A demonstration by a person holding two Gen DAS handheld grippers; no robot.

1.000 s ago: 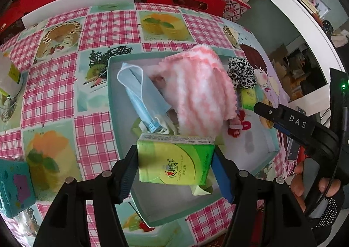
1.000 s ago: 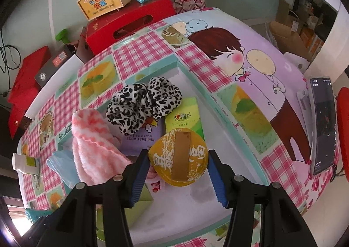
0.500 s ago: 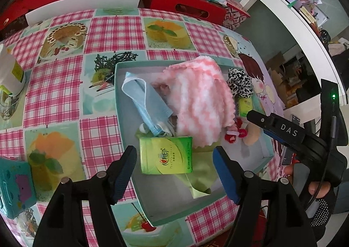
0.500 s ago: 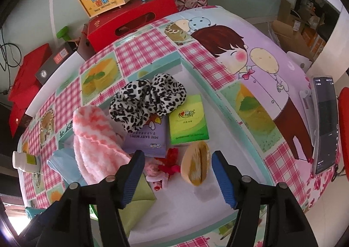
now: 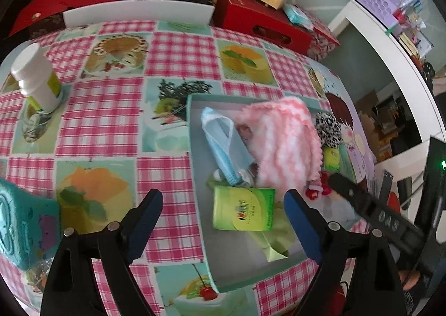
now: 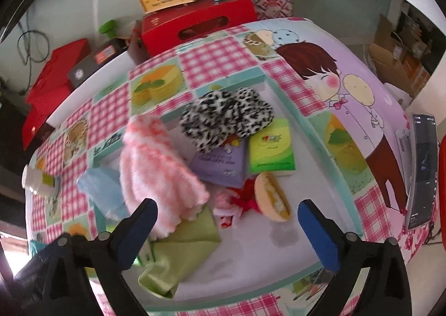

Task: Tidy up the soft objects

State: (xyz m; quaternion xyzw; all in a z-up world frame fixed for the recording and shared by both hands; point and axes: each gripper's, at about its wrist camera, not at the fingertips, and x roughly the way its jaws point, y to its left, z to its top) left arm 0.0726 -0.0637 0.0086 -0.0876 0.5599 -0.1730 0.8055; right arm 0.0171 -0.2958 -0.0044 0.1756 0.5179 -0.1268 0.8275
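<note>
We find both tools releasing, jaws widening on nothing: left gripper point(image 5: 223, 204) above the tissue pack point(image 5: 243, 208) at the tray's point(image 5: 195, 176) near edge; right gripper point(image 6: 227, 217) above the bun point(image 6: 271, 196). A pink towel point(image 6: 156, 168) crowds the tray's middle.

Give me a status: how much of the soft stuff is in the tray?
Done: the tray holds the pink cloth, blue mask, leopard scrunchie, green tissue pack and round yellow squishy. In hand: nothing; the left gripper and right gripper are both opening, empty, above the tray. Left: no soft thing shows outside the tray; a teal item and white bottle sit on the table.
</note>
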